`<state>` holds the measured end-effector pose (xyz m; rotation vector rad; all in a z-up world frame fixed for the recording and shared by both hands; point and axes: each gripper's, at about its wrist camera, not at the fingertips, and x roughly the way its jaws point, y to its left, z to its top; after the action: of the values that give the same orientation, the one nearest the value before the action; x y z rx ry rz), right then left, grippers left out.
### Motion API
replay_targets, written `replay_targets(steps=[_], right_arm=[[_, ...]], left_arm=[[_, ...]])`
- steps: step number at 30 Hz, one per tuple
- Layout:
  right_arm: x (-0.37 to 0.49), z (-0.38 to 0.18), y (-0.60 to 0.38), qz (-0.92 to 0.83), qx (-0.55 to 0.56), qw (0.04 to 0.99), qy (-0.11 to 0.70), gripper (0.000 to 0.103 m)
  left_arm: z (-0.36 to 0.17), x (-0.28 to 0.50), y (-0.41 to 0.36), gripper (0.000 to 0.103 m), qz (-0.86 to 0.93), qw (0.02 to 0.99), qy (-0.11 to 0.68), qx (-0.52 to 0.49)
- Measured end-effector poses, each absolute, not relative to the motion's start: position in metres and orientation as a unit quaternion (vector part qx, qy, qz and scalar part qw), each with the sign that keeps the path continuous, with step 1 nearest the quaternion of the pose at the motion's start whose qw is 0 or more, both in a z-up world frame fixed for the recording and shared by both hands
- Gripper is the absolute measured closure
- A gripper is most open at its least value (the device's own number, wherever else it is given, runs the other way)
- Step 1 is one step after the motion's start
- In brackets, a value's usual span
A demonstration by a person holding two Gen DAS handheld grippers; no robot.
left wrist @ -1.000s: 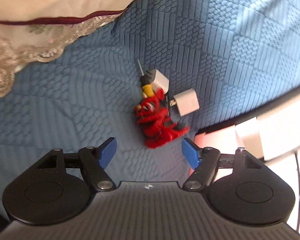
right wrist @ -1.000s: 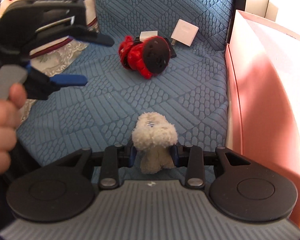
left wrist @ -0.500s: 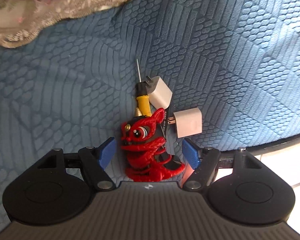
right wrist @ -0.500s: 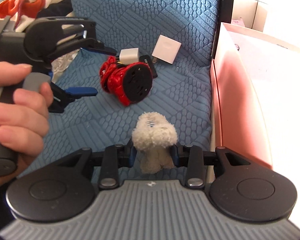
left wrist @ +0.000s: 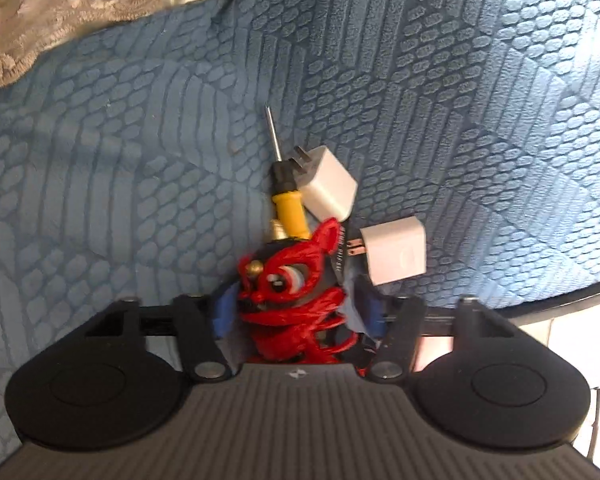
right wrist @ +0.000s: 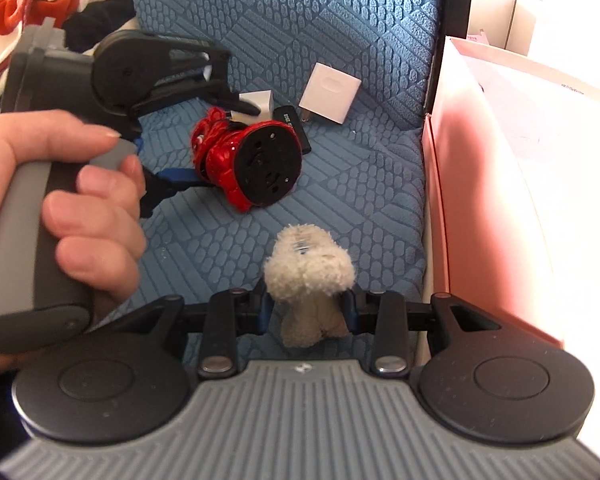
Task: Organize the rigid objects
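Observation:
A red lion-dance toy [left wrist: 296,292] with a black round base [right wrist: 260,168] lies on the blue textured cushion [left wrist: 439,100]. My left gripper [left wrist: 296,312] has its blue pads closed against the toy's sides; it also shows in the right wrist view [right wrist: 208,144]. Behind the toy lie a yellow-handled screwdriver [left wrist: 286,196] and two white plug adapters [left wrist: 327,188] [left wrist: 395,256]. My right gripper [right wrist: 305,308] is shut on a cream plush toy [right wrist: 307,276], held over the cushion's near part.
A pink open box [right wrist: 499,184] stands right of the cushion. Lace-edged fabric [left wrist: 80,4] lies at the cushion's far left, and clothes [right wrist: 40,12] are piled there. A small black device [right wrist: 296,124] lies by the toy.
My left gripper moved forward over the red toy and its jaws closed in on it. The right gripper kept its hold on the plush toy and shifted slightly.

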<state>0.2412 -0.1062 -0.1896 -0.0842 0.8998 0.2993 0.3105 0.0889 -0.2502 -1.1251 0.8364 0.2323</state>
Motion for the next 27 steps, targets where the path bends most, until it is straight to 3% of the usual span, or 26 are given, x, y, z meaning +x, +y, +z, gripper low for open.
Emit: replay_targets(steps=[8,27], right_arm=[[0.231,-0.181,-0.103,0.146,-0.043,0.892,0.425,0.066],[0.189,-0.142,-0.105,0.155,-0.023,0.902,0.403,0.066]], left_arm=[[-0.234,0.296,0.093,0.042,0.105,0.785,0.386,-0.473],[-0.150,0.201,0.077,0.042,0.076,0.896,0.365,-0.242]])
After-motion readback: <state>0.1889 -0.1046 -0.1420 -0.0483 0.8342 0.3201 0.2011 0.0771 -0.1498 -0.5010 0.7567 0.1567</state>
